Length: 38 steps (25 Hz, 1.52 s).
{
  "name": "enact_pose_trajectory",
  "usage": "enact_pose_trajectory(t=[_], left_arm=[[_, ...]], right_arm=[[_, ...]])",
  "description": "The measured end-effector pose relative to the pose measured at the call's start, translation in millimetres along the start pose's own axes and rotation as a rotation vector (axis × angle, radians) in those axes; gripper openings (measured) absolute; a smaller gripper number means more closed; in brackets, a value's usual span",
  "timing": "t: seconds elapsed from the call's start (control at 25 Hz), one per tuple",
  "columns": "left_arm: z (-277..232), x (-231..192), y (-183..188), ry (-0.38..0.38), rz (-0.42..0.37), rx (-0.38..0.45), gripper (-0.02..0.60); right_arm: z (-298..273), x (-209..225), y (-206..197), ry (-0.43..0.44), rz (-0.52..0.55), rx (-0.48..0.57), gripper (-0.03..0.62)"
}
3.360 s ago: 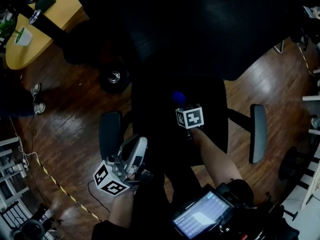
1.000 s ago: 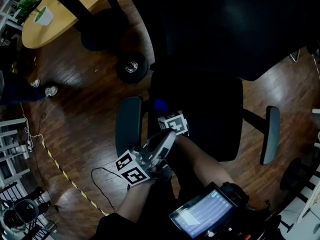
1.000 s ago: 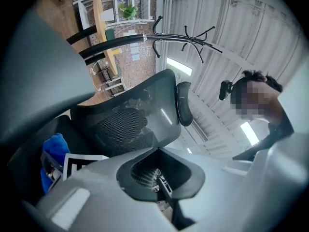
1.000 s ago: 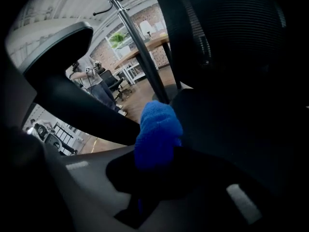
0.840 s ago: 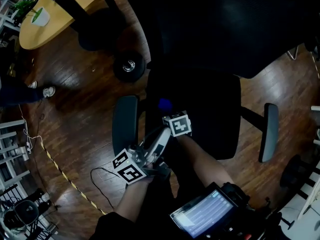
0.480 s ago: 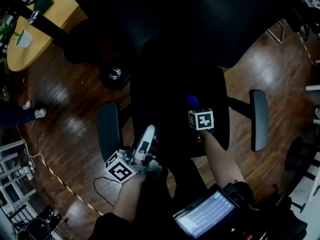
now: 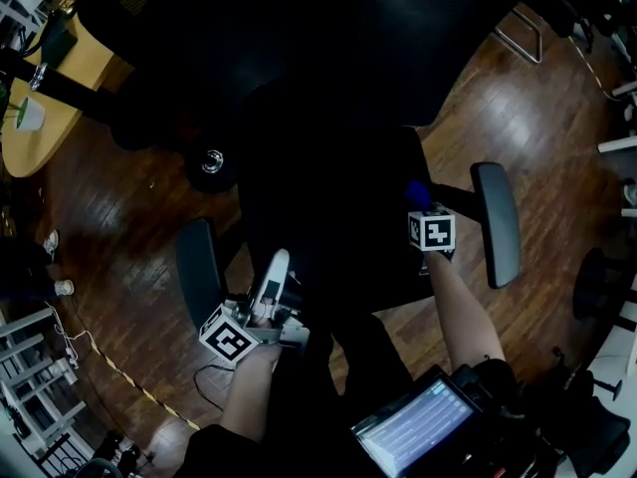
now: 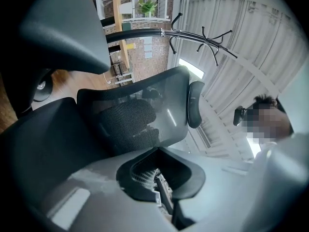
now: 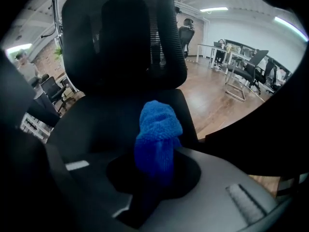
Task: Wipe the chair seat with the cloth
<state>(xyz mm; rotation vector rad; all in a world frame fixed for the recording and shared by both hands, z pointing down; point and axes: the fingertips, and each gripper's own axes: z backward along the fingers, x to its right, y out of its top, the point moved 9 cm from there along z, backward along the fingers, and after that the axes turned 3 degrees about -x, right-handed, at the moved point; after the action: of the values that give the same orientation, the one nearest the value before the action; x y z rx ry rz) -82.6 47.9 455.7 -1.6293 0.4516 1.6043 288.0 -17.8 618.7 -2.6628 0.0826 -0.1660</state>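
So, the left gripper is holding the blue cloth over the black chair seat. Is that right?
Not quite. It is the right gripper that holds the blue cloth over the black chair seat. The right gripper view shows the cloth sticking up from between its jaws.

a white plant pot point(image 7: 30, 116) sits on the tan table point(image 7: 28, 155).
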Motion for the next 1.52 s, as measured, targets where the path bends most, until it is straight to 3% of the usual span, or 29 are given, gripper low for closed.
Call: enact_pose_trajectory(t=[0.16, 0.36, 0.6, 0.8, 1.0, 1.28, 1.52], left_arm=[[-3.8, -1.8, -2.4, 0.002, 0.014, 0.004, -0.009], [1.0, 7.6, 6.8, -0.011, 0.013, 0.040, -0.009], [17.6, 22.5, 22.3, -0.013, 0.000, 0.109, -0.009], [32.7, 31.2, 29.6, -0.023, -0.011, 0.157, -0.009], [44.3, 30.1, 30.7, -0.017, -0.008, 0.176, -0.009], [47.3, 25.9, 28.1, -0.024, -0.002, 0.170, -0.009], [42.4, 24.8, 23.8, -0.034, -0.004, 0.140, -0.009]], right_arm=[[4.2, -3.1, 3.4, -0.037, 0.005, -0.005, 0.044], [-2.6, -46.7, 16.9, 0.021, 0.074, -0.040, 0.044], [-17.2, -178.0, 25.2, 0.282, 0.125, -0.093, 0.044], [-24.5, -272.3, 18.5, 0.421, 0.190, -0.114, 0.044], [-26.5, -327.3, -13.6, 0.517, 0.228, -0.200, 0.044], [-33.4, -306.2, -22.3, 0.449, 0.229, -0.148, 0.044], [-33.0, -236.8, -25.8, 0.343, 0.131, -0.165, 0.044]])
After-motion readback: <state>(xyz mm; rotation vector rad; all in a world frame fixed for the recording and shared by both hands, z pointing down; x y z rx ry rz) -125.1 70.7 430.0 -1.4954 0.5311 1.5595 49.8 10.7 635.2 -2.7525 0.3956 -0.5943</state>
